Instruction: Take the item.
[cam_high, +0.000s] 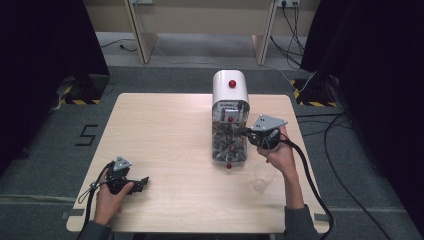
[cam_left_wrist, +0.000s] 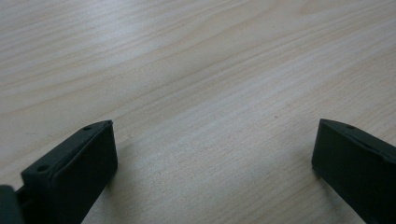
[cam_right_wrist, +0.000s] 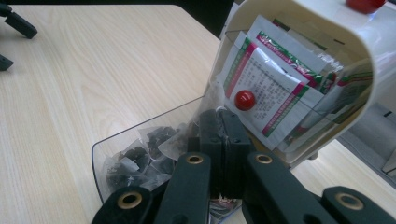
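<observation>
Already the right gripper (cam_right_wrist: 223, 135) has its jaws clamped on a clear pyramid tea bag (cam_right_wrist: 187, 137), just above the open clear-plastic drawer (cam_right_wrist: 100, 154) of the white tea dispenser (cam_high: 230, 90). Judging by this, the pick is made; delivery to the clear plastic cup (cam_high: 263, 177) behind that gripper remains, while the left gripper (cam_high: 142, 182) rests with jaws apart, holding nothing.

A: I read the dispenser (cam_high: 230, 90) body as white, with a red knob (cam_high: 232, 83) on top and a second red knob (cam_right_wrist: 244, 100) on its clear drawer.

B: Packets?

A: I see white sachets (cam_right_wrist: 268, 95) edged in red and green stripes; tea bags (cam_right_wrist: 154, 140) hold dark contents. My right gripper (cam_right_wrist: 223, 122) is black, its rivets brass-coloured. The table (cam_high: 165, 135) shows pale wood grain.
</observation>
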